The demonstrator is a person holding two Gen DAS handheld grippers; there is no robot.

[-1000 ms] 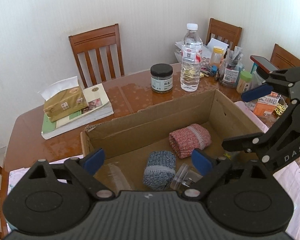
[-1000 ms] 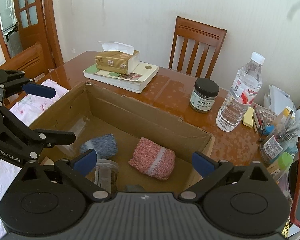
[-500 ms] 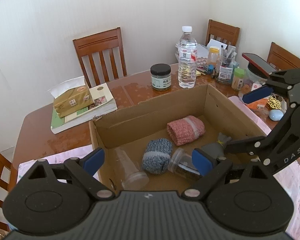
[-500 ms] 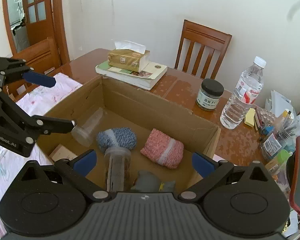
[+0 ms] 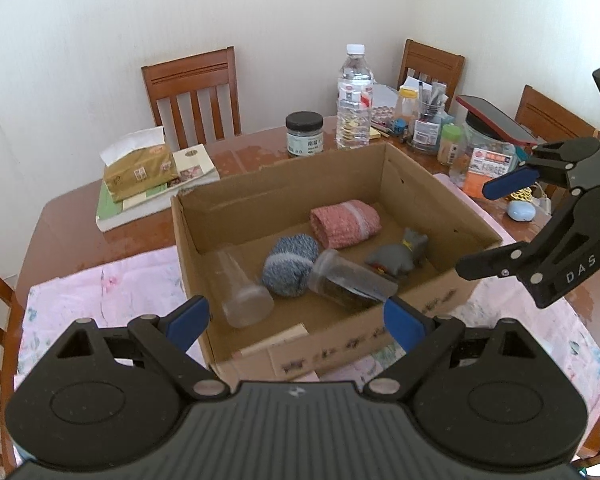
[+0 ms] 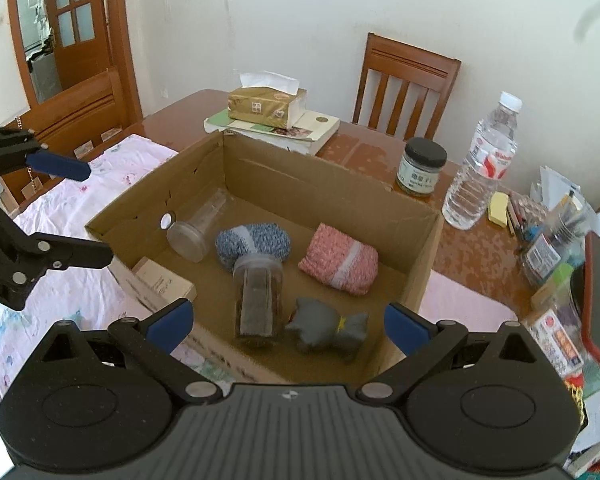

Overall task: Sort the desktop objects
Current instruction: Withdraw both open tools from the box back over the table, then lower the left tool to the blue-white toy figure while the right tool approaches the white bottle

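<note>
An open cardboard box [image 5: 420, 184] [image 6: 332, 188] stands on the table. Inside lie a clear plastic cup [image 5: 242, 288] [image 6: 198, 226], a blue knitted roll [image 5: 290, 266] [image 6: 254, 240], a pink knitted roll [image 5: 346, 224] [image 6: 340, 260], a jar on its side [image 5: 350, 280] [image 6: 258, 296], a grey toy animal [image 5: 398, 256] [image 6: 326, 330] and a small carton [image 6: 162, 280]. My left gripper [image 5: 296, 320] [image 6: 72, 210] is open and empty, above the box's near left side. My right gripper [image 6: 286, 322] [image 5: 488, 228] is open and empty, above the box's right side.
A tissue box [image 5: 138, 168] on books [image 5: 156, 196], a dark-lidded jar [image 5: 305, 134], a water bottle [image 5: 354, 98], a pen holder [image 5: 428, 128], a phone [image 5: 494, 118] and small clutter stand behind and right of the box. Wooden chairs [image 5: 192, 92] surround the table. A pink cloth [image 5: 100, 296] lies under the box.
Both grippers have pulled back and up from the box, so the whole box and more of the table show. The grey toy animal now lies in the box. Both stay open.
</note>
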